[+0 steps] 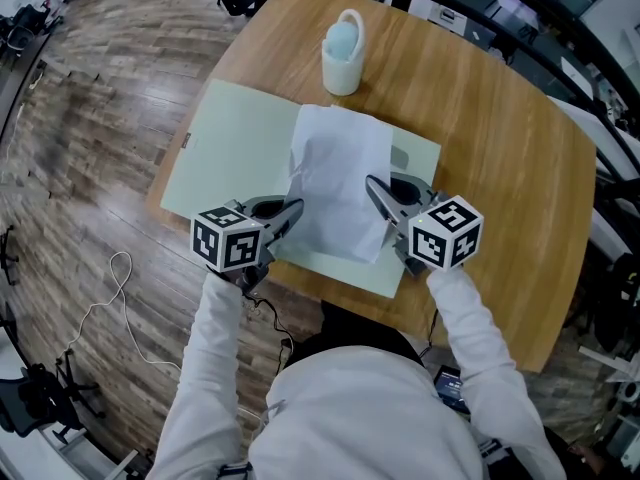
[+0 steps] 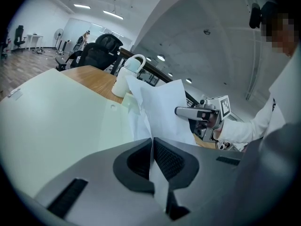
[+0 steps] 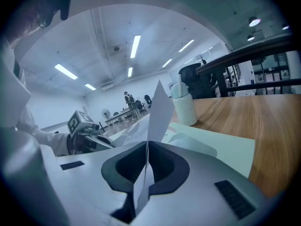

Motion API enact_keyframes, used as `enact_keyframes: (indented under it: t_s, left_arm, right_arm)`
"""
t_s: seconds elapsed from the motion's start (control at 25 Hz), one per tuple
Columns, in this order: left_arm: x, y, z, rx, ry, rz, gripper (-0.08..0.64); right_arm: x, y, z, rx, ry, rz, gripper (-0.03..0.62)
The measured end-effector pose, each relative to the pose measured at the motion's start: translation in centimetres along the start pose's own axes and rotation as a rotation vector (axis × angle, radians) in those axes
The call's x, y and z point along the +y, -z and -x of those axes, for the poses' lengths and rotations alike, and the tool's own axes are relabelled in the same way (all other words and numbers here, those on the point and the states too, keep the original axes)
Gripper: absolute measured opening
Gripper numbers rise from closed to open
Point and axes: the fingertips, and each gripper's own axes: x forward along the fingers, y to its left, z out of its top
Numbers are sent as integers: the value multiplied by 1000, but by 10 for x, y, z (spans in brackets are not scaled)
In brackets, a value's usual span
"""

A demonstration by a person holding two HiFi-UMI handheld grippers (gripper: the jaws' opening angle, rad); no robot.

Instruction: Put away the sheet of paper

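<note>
A white sheet of paper [image 1: 340, 183] is lifted off an open pale green folder [image 1: 225, 148] on the wooden table [image 1: 500, 138]. My left gripper [image 1: 293, 211] is shut on the sheet's near left edge, and my right gripper [image 1: 373, 185] is shut on its near right edge. In the left gripper view the paper [image 2: 162, 107] runs straight between the closed jaws of the left gripper [image 2: 151, 142]. The right gripper view shows the same: the sheet [image 3: 160, 109] stands upright, pinched in the right gripper [image 3: 146, 147]. The paper bows and crumples between the two grips.
A white handled cup [image 1: 342, 53] with something pale blue in it stands just beyond the folder's far edge. The table's near edge lies right under both grippers. Wooden floor with a cable [image 1: 115, 268] lies to the left; chairs and desks stand beyond the table.
</note>
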Motion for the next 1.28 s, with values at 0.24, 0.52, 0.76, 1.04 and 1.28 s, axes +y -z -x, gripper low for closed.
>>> enact_keyframes:
  t_s: [0.24, 0.52, 0.76, 1.04, 1.28]
  left_arm:
    - [-2, -2, 0, 14, 17, -2, 17]
    - [-6, 7, -4, 56, 37, -18, 17]
    - [-7, 9, -9, 72, 42, -21, 17]
    - [-3, 10, -15, 93, 40, -15, 17]
    - [-6, 11, -18, 97, 38, -1, 17]
  right_arm:
    - [-13, 0, 7, 24, 91, 27, 59]
    - [-42, -19, 33, -35, 242, 38, 104]
    - [-63, -61, 53, -117, 353, 137, 104]
    - [-46, -73, 4, -75, 262, 176, 98]
    - [-41, -48, -47, 50, 227, 136, 98]
